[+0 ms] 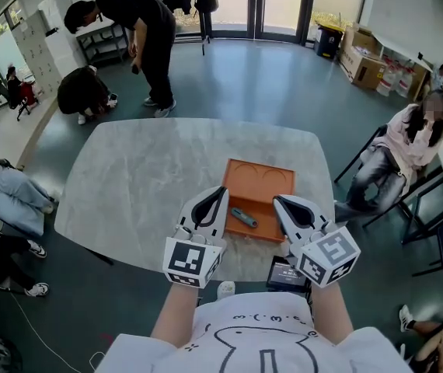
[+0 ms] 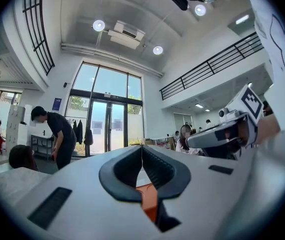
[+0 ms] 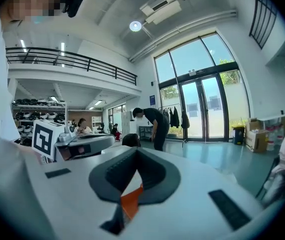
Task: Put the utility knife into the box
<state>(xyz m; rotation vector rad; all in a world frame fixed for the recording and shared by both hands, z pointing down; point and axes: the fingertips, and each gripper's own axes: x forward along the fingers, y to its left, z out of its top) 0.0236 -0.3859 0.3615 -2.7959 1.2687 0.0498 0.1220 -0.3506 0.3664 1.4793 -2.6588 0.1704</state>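
The utility knife (image 1: pixel 244 217), grey-blue, lies inside the shallow orange box (image 1: pixel 272 177) on the marble table (image 1: pixel 144 177), near the box's front edge. Both grippers are held up over the table's near edge, tips pointing away from me. My left gripper (image 1: pixel 223 190) hovers at the box's front left corner, its jaws shut with nothing between them. My right gripper (image 1: pixel 277 199) hovers just right of the knife, also shut and empty. In the left gripper view the left gripper (image 2: pixel 142 147) has its pads touching, and orange shows below. The right gripper view shows the right gripper (image 3: pixel 136 151) the same way.
A black device (image 1: pixel 287 273) and a small white object (image 1: pixel 226 289) sit at the table's near edge. A person sits on a chair (image 1: pixel 404 150) to the right of the table. Beyond the far edge one person stands bent over (image 1: pixel 140 29) and another crouches (image 1: pixel 84 92).
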